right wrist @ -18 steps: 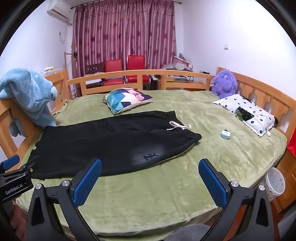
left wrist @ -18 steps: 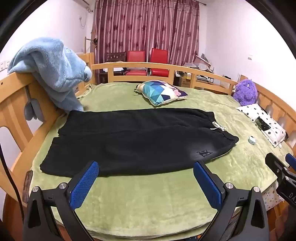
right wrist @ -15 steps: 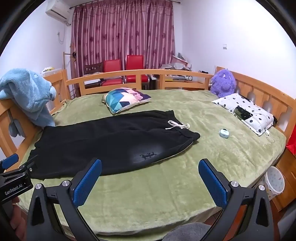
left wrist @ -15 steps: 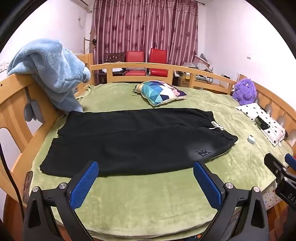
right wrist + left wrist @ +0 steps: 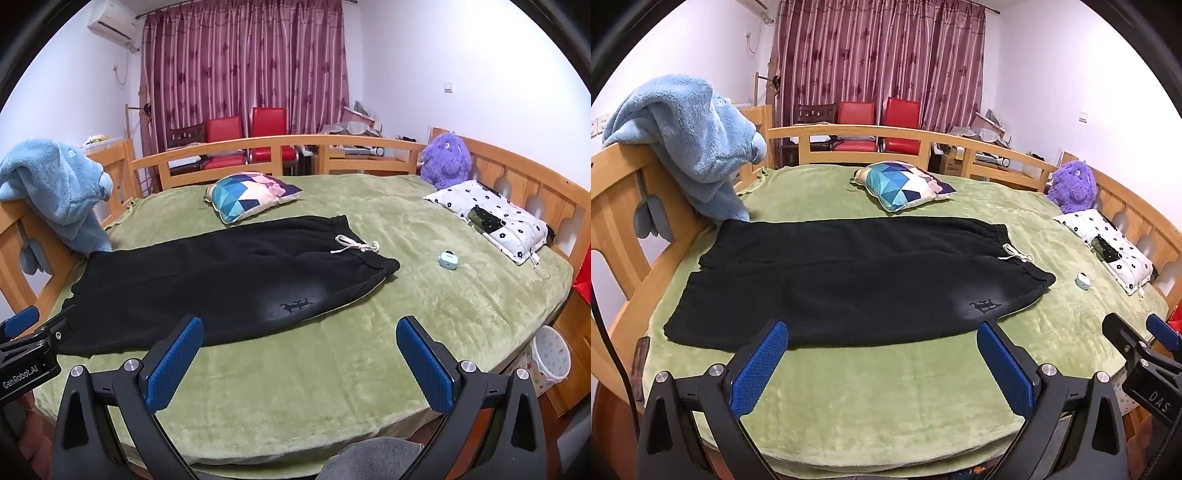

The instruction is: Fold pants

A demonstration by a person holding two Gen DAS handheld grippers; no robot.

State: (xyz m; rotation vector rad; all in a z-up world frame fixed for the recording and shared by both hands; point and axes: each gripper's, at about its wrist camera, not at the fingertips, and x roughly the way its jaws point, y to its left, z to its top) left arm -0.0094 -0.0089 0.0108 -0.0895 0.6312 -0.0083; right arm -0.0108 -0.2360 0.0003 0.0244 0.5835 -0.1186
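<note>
Hovering over the near edge of the bed, the left gripper [image 5: 879, 354] has its blue-padded fingers spread wide with nothing between them, and the right gripper [image 5: 299, 354] is spread the same way, also holding nothing. A broad strip of bare green blanket [image 5: 886, 398] lies straight ahead of both grippers, between their fingertips and the near hem of the black pants [image 5: 849, 280]. A wooden bed rail [image 5: 871, 133] runs around the far side and both flanks of the mattress; a blue fleece garment [image 5: 690, 140] is draped over the rail to the left, its lower end near the leg cuffs. Beyond the pants lies a geometric-print pillow [image 5: 905, 181], apart from the fabric. To the right sit a small pale blue case [image 5: 448, 260] on the blanket, a white flower-print pillow [image 5: 491, 218] against the rail, and a purple plush toy [image 5: 447, 158] in the far corner. Low on the right, beside the bed, stands a white starred bin [image 5: 550, 354]; its contents cannot be seen. The pants lie flat and unfolded across the blanket, both legs side by side pointing left, the waistband to the right with its white drawstring [image 5: 356, 245] loosely tied on top. A small dark embroidered emblem [image 5: 295, 305] marks the near leg close to the waist, nearest the right gripper's left finger.
</note>
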